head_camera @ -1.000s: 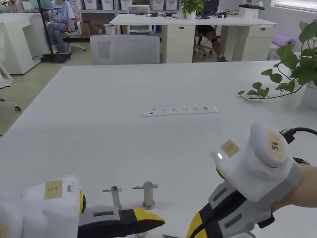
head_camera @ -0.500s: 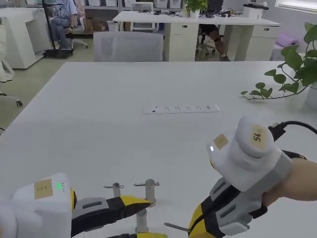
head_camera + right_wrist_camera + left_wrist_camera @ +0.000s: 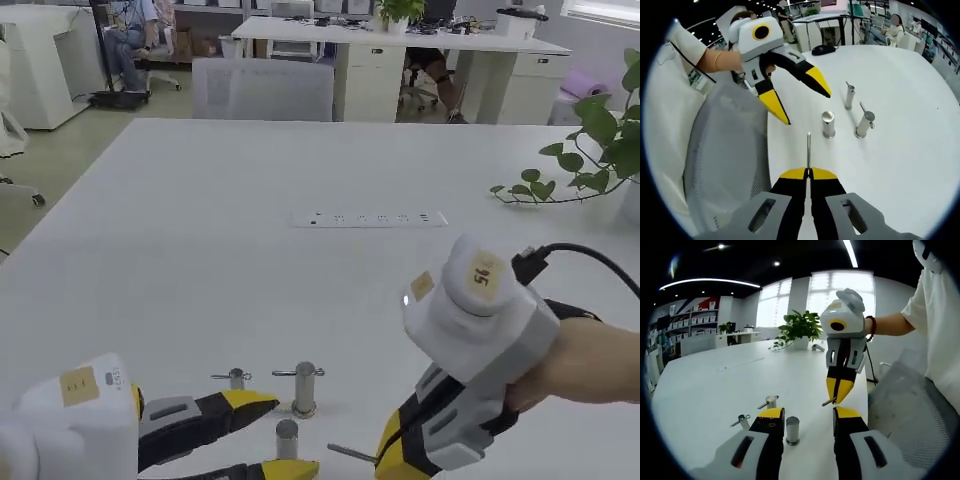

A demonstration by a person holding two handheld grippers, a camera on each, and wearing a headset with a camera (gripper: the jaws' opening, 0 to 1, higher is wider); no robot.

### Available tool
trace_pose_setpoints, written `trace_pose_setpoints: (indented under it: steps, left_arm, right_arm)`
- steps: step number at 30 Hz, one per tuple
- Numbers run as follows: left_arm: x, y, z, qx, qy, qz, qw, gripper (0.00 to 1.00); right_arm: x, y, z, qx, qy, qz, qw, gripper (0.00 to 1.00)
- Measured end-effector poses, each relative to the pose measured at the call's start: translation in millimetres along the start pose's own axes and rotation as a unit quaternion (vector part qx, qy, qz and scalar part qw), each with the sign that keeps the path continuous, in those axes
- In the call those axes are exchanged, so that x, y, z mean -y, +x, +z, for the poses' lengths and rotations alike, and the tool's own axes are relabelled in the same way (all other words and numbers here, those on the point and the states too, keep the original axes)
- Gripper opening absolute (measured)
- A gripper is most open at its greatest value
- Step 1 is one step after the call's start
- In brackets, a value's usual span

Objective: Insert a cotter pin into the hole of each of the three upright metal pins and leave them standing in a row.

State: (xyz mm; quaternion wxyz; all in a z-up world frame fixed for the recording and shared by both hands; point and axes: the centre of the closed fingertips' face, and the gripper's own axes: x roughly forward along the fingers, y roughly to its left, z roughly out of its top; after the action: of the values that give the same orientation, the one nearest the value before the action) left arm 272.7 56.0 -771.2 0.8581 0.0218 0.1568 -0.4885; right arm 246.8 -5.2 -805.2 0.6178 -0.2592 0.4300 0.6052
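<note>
inside left hand-held gripper (image 3: 809, 414), bare pin (image 3: 792, 429)

Head view: jaw tips of right gripper (image 3: 388, 465) cropped at 6 o'clock, body of left gripper (image 3: 296, 433) at 7 o'clock; hole of nearest pin (image 3: 287, 443) indiscernible.

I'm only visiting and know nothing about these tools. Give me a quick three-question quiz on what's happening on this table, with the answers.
1. True or false: the right gripper is shut on a cotter pin.
2. How many of the three upright metal pins already carry a cotter pin through the top? A one, B two, C three.
3. Fill in: the left gripper is ____, and in its own view the bare metal pin stands between its jaws.

Key: 1 true. 2 B: the fitted metal pin and its neighbour. 3 open.
</note>
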Motion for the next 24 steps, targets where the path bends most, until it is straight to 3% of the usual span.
trace_pose_setpoints:
  steps: [13,24]
  left_arm:
    - [-19.1,11.0,-28.6,-0.027,-0.016,0.019,0.9993,0.32]
    - [-23.6,16.7,-38.9,-0.038,-0.016,0.019,0.999,0.28]
  right_arm:
    - [12.9,9.8,0.2,-0.013,0.033,-0.013,0.9993,0.03]
    - [17.5,18.1,0.7,-0.023,0.05,-0.014,0.9984,0.03]
